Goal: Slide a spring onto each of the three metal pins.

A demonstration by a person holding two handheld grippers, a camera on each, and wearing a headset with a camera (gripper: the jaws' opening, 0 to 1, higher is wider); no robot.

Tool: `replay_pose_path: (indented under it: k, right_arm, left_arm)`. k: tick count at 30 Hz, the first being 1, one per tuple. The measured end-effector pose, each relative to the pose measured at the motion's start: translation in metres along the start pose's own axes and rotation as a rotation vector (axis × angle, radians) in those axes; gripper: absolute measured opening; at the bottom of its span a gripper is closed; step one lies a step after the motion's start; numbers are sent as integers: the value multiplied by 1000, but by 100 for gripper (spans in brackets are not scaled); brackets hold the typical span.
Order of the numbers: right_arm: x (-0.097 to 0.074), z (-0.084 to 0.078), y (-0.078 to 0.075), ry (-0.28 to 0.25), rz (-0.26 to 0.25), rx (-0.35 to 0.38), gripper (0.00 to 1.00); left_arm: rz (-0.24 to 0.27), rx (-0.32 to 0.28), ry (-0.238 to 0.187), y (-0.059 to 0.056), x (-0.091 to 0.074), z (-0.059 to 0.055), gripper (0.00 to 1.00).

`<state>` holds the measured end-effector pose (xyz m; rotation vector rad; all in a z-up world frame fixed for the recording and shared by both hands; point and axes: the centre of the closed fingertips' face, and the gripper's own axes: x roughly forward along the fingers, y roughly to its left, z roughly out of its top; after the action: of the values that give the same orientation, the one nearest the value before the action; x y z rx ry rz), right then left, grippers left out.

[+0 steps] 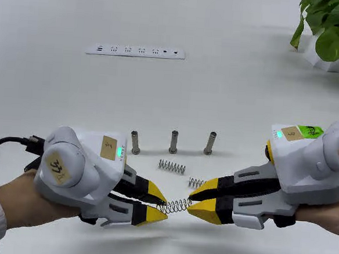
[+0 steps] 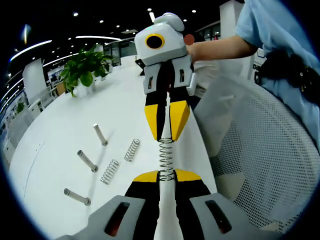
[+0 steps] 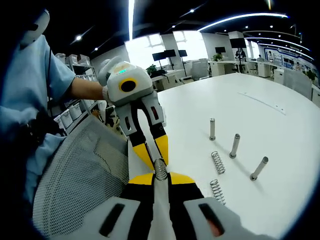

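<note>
One spring (image 1: 174, 206) is stretched level just above the table between the two grippers. My left gripper (image 1: 163, 204) is shut on its left end and my right gripper (image 1: 192, 200) is shut on its right end. The same spring (image 2: 165, 157) runs from my left gripper (image 2: 167, 175) up to the right gripper's fingertips (image 2: 178, 117). In the right gripper view the spring's end (image 3: 160, 169) sits in my right gripper (image 3: 161, 178). Three metal pins (image 1: 135, 142) (image 1: 174, 141) (image 1: 209, 142) stand upright in a row behind, bare. Two loose springs (image 1: 172, 167) (image 1: 196, 182) lie before them.
A white power strip (image 1: 135, 51) lies far back on the white table (image 1: 55, 96). A potted plant (image 1: 330, 28) stands at the back right corner. A mesh chair (image 2: 265, 150) and a person in a blue shirt (image 3: 35, 85) are beside the table's near edge.
</note>
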<state>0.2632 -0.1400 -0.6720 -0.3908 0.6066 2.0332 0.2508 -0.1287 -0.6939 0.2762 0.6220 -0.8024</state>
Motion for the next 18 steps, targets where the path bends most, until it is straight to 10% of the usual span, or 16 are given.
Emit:
replay_pose_path:
  k: [18]
  right_arm:
    - [2, 12, 11, 89, -19, -142, 11]
  left_arm:
    - [-14, -37, 18, -5, 9, 2, 10]
